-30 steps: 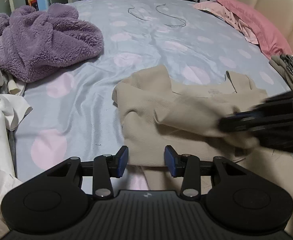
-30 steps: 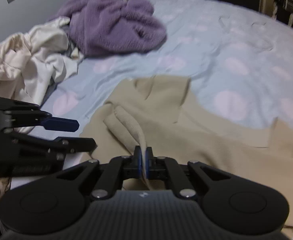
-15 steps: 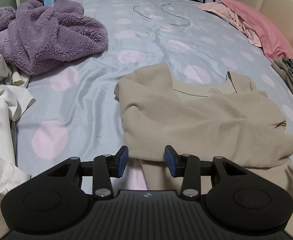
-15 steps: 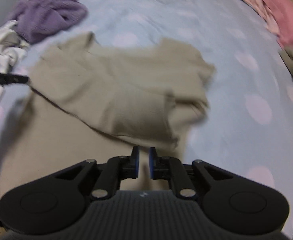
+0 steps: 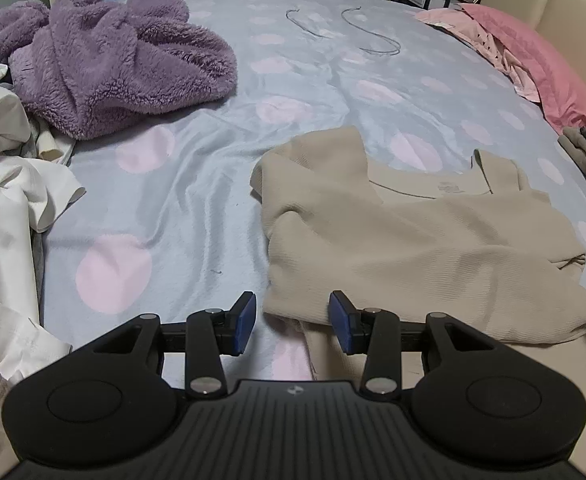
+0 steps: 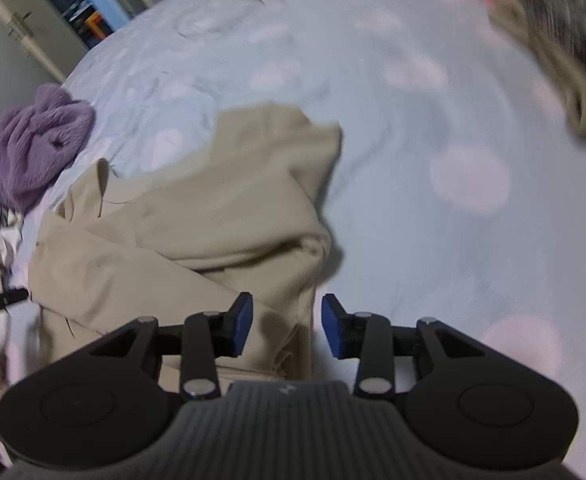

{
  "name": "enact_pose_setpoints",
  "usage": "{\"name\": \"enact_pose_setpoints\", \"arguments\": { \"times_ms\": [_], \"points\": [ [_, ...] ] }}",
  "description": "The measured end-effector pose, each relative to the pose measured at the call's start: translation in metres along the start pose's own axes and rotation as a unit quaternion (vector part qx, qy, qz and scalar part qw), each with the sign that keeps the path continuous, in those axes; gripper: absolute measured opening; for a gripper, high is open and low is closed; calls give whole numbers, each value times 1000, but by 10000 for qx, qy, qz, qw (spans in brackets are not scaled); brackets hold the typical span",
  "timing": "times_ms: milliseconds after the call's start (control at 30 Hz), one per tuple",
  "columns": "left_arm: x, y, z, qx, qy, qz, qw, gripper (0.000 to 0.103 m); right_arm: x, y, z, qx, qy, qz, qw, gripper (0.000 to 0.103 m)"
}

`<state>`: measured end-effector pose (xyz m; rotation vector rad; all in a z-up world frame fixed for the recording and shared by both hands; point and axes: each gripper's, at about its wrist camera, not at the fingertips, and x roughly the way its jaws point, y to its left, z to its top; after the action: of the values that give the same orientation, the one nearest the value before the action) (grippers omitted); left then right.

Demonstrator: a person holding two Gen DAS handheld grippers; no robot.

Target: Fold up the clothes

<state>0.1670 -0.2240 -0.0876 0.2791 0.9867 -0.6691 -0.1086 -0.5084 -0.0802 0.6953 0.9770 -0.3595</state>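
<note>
A beige top (image 5: 421,240) is spread on the bed (image 5: 197,184), whose pale blue sheet is dotted with pink, with one sleeve folded across its body. The left gripper (image 5: 291,323) is held over the garment's near left edge, its jaws parted and nothing clamped between them. The right gripper (image 6: 285,325) is poised above the top's right edge; its jaws have just been opening and now stand apart, with cloth seen below the gap but not pinched. A purple fleece (image 5: 105,64) and white clothes (image 5: 5,184) are heaped at the left, a pink pillow (image 5: 533,64) at the far right
</note>
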Motion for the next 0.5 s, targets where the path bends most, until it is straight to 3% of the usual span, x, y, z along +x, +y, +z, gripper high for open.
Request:
{"name": "enact_pose_setpoints", "arguments": {
  "times_ms": [33, 67, 100, 167, 367, 500],
  "points": [
    [1, 0, 0, -5, 10, 11, 10000, 38, 5, -5, -2, 175, 82, 144, 9997, 40],
    [2, 0, 0, -13, 16, 17, 10000, 38, 11, -9, -3, 347, 162, 293, 9988, 33],
    [3, 0, 1, -23, 19, 21, 10000, 38, 12, -11, -5, 450, 203, 445, 9978, 14],
    [3, 1, 1, -45, 0, 17, 10000, 38, 5, -9, -9, 463, 127, 531, 9974, 2],
    [3, 7, 4, -216, -48, 10, 9998, 38, -52, 26, 5, -440, -748, 484, 9951, 1],
    [0, 10, 15, -309, -169, -30, 9994, 38, -81, 64, 18, -1681, -1698, -157, 9709, 1]
  ]
}}
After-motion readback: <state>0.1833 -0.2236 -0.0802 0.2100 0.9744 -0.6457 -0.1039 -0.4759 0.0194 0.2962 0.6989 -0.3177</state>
